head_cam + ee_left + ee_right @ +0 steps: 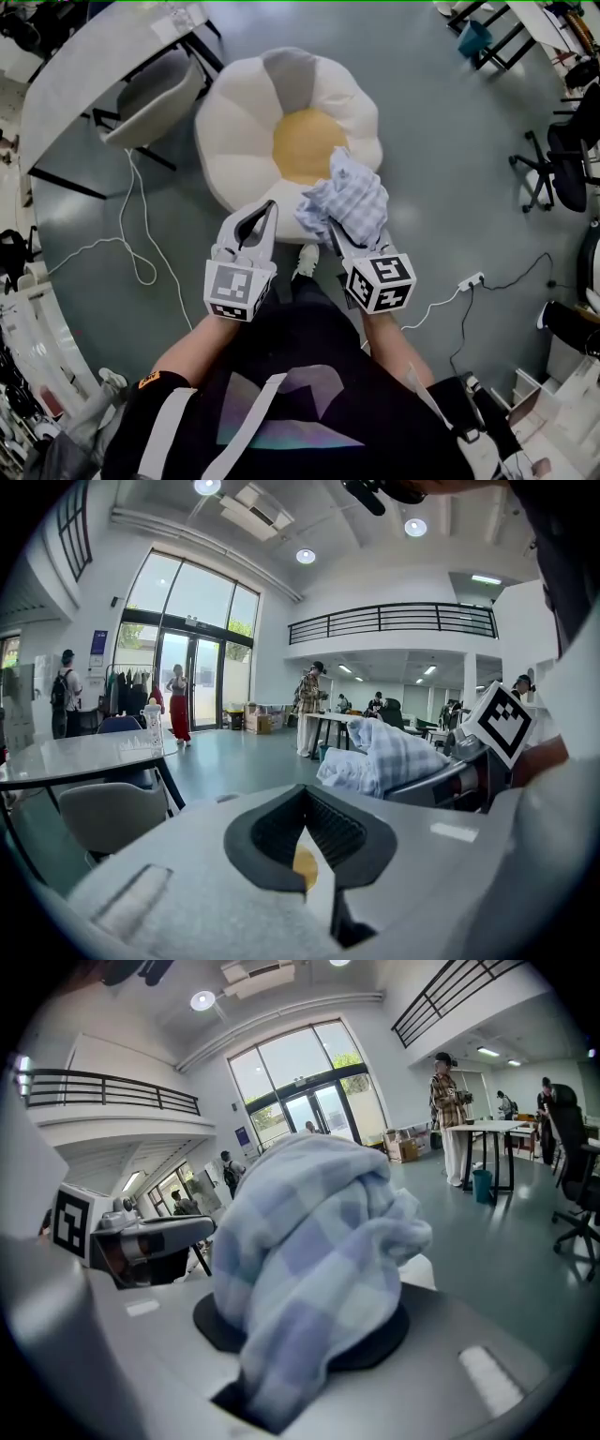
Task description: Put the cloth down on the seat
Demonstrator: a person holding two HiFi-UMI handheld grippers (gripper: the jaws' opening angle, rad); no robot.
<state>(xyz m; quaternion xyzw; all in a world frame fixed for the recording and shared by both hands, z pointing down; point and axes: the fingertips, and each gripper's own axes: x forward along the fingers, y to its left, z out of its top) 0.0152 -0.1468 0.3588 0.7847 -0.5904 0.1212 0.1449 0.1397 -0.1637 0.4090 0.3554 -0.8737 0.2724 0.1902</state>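
Observation:
A flower-shaped seat (pixel 246 131) with white petals and a yellow centre (pixel 302 141) stands on the grey floor ahead of me. My right gripper (pixel 332 225) is shut on a bunched blue-and-white checked cloth (pixel 349 199), which hangs over the seat's near right petal. The cloth (pixel 309 1241) fills the right gripper view and hides the jaws of that gripper (pixel 300 1340). My left gripper (pixel 270 208) is beside it at the seat's near edge, its tips together and holding nothing. In the left gripper view the left gripper (pixel 305 803) is shut, and the cloth (pixel 384 757) shows to the right.
A grey chair (pixel 155 94) and a white table (pixel 94 84) stand left of the seat. A white cable (pixel 131 244) loops on the floor at left, and a power strip (pixel 469 279) lies at right. Black office chairs (pixel 562 159) stand far right. People stand in the hall behind.

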